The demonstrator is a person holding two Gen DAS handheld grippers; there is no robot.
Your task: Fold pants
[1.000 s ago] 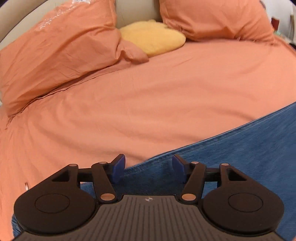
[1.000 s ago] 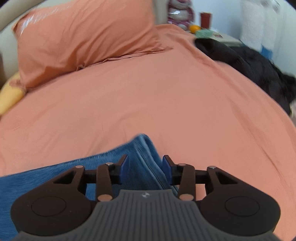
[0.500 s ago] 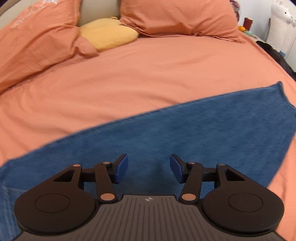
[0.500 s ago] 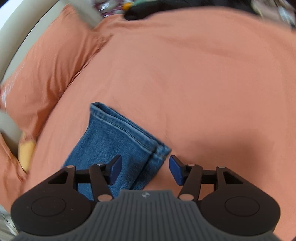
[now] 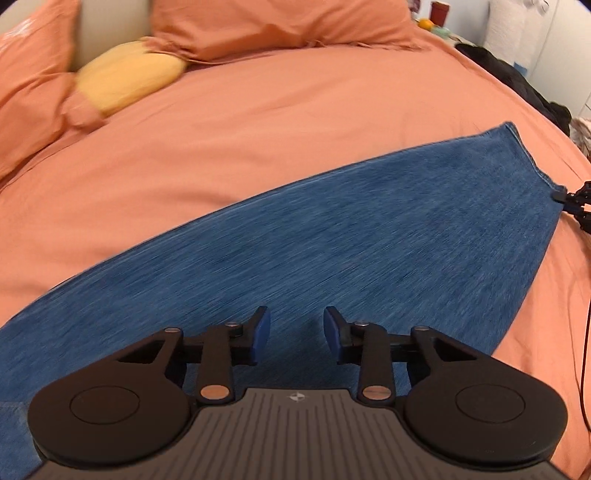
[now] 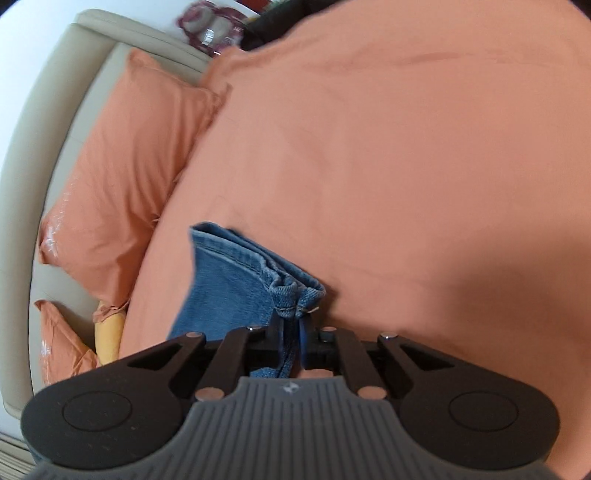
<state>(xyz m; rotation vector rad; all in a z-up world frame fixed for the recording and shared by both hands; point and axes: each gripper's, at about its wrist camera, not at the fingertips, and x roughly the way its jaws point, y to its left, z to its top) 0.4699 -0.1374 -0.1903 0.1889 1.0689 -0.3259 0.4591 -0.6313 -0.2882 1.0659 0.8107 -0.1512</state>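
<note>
Blue jeans [image 5: 332, 236] lie flat across the orange bed, folded lengthwise, legs running to the right. My left gripper [image 5: 295, 332] is open and hovers just above the middle of the denim, holding nothing. My right gripper [image 6: 291, 332] is shut on the hem end of the jeans [image 6: 236, 280], pinching the stacked cuffs at their near corner. In the left wrist view the right gripper's tip [image 5: 572, 199] shows at the hem on the far right.
The orange bedsheet [image 5: 258, 122] spreads all around. Orange pillows [image 5: 280, 26] and a yellow cushion [image 5: 129, 81] lie at the headboard. Dark clothing [image 5: 517, 77] lies on the bed's far right edge. A thin cable [image 5: 583, 332] hangs at the right.
My right gripper has closed on the hem of the jeans. My left gripper has drifted slightly over the denim and stays open.
</note>
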